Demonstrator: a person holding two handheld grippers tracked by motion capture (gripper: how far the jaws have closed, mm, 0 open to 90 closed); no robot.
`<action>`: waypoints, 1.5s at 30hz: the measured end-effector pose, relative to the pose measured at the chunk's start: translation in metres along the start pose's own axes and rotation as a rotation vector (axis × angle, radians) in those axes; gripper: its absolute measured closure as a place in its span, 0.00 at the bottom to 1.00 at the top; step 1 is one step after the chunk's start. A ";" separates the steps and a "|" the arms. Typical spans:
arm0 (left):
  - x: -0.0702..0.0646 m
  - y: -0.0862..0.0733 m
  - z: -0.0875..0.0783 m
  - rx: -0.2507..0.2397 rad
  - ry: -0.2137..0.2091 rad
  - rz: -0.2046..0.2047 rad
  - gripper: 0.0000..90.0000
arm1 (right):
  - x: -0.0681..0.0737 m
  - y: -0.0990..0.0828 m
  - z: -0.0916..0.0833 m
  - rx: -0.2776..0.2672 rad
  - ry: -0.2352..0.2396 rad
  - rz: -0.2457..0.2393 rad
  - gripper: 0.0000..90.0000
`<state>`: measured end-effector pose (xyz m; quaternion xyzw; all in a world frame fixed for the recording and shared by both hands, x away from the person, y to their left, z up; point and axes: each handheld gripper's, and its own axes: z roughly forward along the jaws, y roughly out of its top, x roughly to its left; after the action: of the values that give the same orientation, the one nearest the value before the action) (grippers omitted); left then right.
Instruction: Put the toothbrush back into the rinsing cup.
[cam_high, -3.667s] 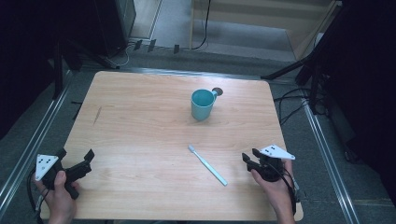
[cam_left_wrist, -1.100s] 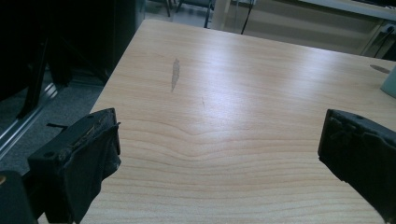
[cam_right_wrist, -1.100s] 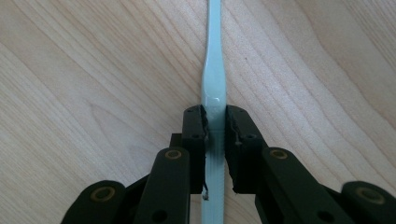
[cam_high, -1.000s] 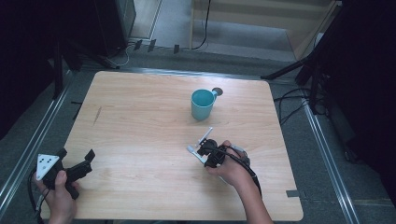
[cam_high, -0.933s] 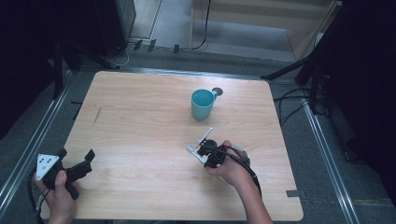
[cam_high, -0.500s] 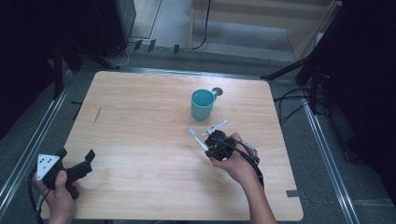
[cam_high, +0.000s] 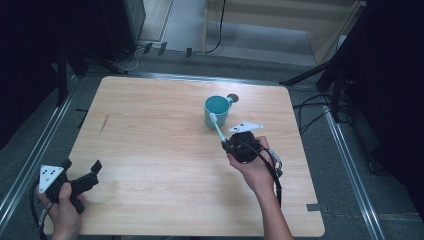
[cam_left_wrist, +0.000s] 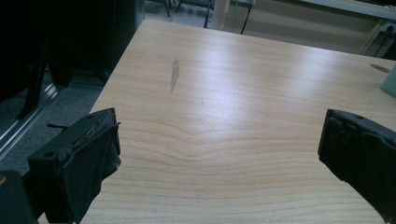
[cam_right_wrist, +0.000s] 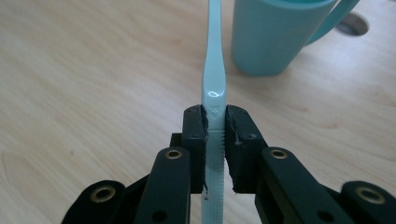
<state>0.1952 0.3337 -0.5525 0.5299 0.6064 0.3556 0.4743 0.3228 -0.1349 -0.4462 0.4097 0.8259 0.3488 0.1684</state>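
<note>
right gripper (cam_right_wrist: 215, 126): we see jaws clamped tight on the toothbrush (cam_right_wrist: 214, 70) handle, brush lifted off the desk (cam_high: 150, 130), head pointing toward the teal mug (cam_high: 216, 111) and just beside its rim | left gripper (cam_high: 80, 176): jaws spread wide, nothing between them, hovering at the desk's near left corner

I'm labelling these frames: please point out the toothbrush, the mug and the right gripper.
toothbrush (cam_right_wrist: 214, 70), right gripper view, handle.
mug (cam_high: 216, 111), high view, outer wall.
right gripper (cam_right_wrist: 215, 128), right gripper view, between its fingers.
</note>
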 end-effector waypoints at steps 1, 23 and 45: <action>0.000 0.000 0.000 0.000 0.000 -0.001 0.00 | -0.001 0.001 -0.002 -0.031 -0.002 0.020 0.88; 0.001 0.000 0.000 0.002 -0.002 -0.006 0.00 | -0.009 0.011 -0.017 -0.557 -0.020 0.151 0.88; 0.001 0.000 0.000 0.002 -0.005 -0.010 0.00 | -0.017 0.033 0.011 -0.700 -0.107 0.200 0.88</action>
<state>0.1953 0.3351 -0.5526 0.5283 0.6081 0.3513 0.4772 0.3575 -0.1302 -0.4304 0.4235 0.6024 0.6031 0.3065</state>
